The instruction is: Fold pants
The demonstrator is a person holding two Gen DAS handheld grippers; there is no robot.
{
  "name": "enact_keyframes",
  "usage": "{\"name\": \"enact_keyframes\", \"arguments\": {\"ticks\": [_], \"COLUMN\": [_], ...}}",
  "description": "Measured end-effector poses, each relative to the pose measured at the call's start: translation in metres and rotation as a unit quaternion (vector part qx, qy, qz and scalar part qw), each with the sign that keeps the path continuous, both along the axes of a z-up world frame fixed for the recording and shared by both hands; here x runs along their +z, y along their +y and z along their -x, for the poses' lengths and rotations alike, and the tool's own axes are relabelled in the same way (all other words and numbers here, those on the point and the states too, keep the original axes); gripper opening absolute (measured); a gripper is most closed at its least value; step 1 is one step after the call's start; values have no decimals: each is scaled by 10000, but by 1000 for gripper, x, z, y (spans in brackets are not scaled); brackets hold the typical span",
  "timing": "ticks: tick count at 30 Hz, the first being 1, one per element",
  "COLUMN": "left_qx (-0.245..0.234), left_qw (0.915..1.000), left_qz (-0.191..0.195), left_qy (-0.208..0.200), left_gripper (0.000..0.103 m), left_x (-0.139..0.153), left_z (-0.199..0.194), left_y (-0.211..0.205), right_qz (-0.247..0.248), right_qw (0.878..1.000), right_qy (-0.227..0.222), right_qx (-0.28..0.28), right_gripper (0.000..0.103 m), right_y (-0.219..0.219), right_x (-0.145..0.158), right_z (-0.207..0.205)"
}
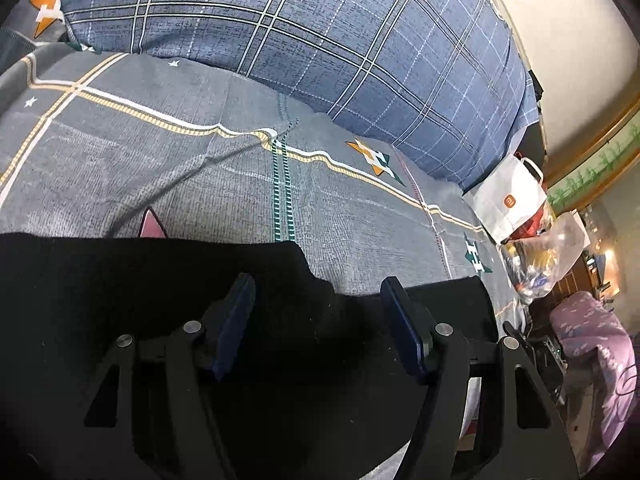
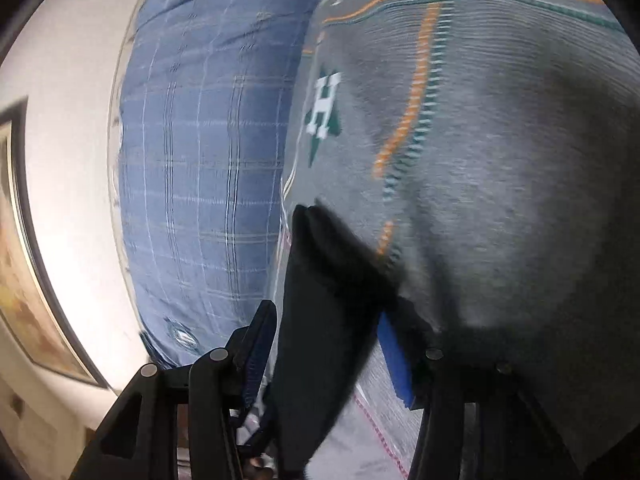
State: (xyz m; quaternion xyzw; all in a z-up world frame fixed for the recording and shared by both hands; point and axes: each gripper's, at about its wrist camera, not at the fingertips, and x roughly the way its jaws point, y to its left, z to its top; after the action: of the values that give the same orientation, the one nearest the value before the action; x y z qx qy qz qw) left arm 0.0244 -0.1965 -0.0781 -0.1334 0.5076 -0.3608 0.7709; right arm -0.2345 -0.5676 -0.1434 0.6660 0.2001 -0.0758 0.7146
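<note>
The black pants [image 1: 168,280] lie on the grey bedsheet [image 1: 160,160] near its front edge, below the blue plaid quilt [image 1: 360,40] that runs along the far side of the bed. The left gripper [image 1: 318,324] hangs over the cloth with its fingers apart and nothing between them. In the right wrist view the picture is blurred; a dark flap of the pants [image 2: 328,300] stands between the spread fingers of the right gripper [image 2: 328,354], but I cannot tell whether they pinch it. This looks like the start of a fold, with an edge being sought. Next, each gripper needs a firm hold on an edge.
</note>
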Motion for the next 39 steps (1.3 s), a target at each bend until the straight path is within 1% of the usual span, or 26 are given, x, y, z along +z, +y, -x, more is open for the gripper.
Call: {"name": "enact_keyframes", "arguments": {"ticks": [4, 6, 8, 9, 12, 14, 17, 19, 22, 24, 26, 28, 29, 31, 32, 34, 35, 37, 39], "left_qx": [24, 21, 20, 22, 52, 82, 105, 150, 229, 291, 321, 349, 354, 325, 316, 320, 329, 441, 561], "left_qw": [10000, 10000, 10000, 10000, 10000, 9999, 9998, 9995, 9981, 9963, 9947, 9943, 9940, 9937, 9939, 9938, 9935, 9942, 9961], "left_qz": [14, -15, -32, -25, 42, 93, 145, 240, 478, 658, 807, 842, 865, 882, 865, 875, 909, 859, 609], "left_qy": [-1, -31, -51, -52, 5, 47, 79, 125, 307, 473, 552, 556, 573, 606, 600, 602, 606, 475, 307], "left_gripper": [65, 65, 65, 65, 65, 65, 65, 65, 65, 65, 65, 65, 65, 65, 65, 65, 65, 65, 65], "left_x": [0, 1, 1, 0, 0, -1, -1, 0, 0, 0, 2, 4, 4, 4, 5, 8, 10, 18, 24], "left_z": [3, 4, 4, 4, 3, 3, 3, 2, -1, -4, -5, -5, -5, -4, -4, -1, 0, 5, 13], "left_y": [1, 0, -1, 0, 2, 3, 4, 6, 14, 20, 24, 26, 27, 27, 27, 29, 32, 43, 53], "right_qz": [170, 188, 245, 245, 397, 409, 653, 854, 1250, 1579, 1959, 2205, 2232, 2187, 2125, 1898, 1688, 1203, 935], "right_qw": [9998, 9998, 9996, 9995, 9989, 9988, 9973, 9959, 9919, 9870, 9800, 9745, 9738, 9747, 9757, 9791, 9815, 9890, 9927], "right_qy": [54, 64, 80, 96, 205, 262, 342, 294, 241, 267, 281, 328, 336, 401, 511, 727, 899, 858, 749], "right_qx": [67, 32, -143, -152, -109, -57, 38, 41, 54, 106, 181, 240, 263, 225, 190, 122, 83, -22, -96], "right_gripper": [50, 48, 43, 43, 30, 17, 11, 9, 9, 8, 8, 8, 8, 8, 8, 8, 8, 8, 8], "right_y": [6, 10, 9, 8, 10, 12, 14, 16, 24, 30, 38, 43, 44, 43, 41, 36, 32, 27, 23], "right_x": [1, 0, -2, -3, -1, -4, -3, 3, 16, 27, 38, 43, 44, 41, 38, 28, 19, 6, 1], "right_z": [-1, 0, 3, 2, 0, -1, -2, -2, -3, -6, -10, -12, -14, -13, -13, -10, -8, -5, -3]}}
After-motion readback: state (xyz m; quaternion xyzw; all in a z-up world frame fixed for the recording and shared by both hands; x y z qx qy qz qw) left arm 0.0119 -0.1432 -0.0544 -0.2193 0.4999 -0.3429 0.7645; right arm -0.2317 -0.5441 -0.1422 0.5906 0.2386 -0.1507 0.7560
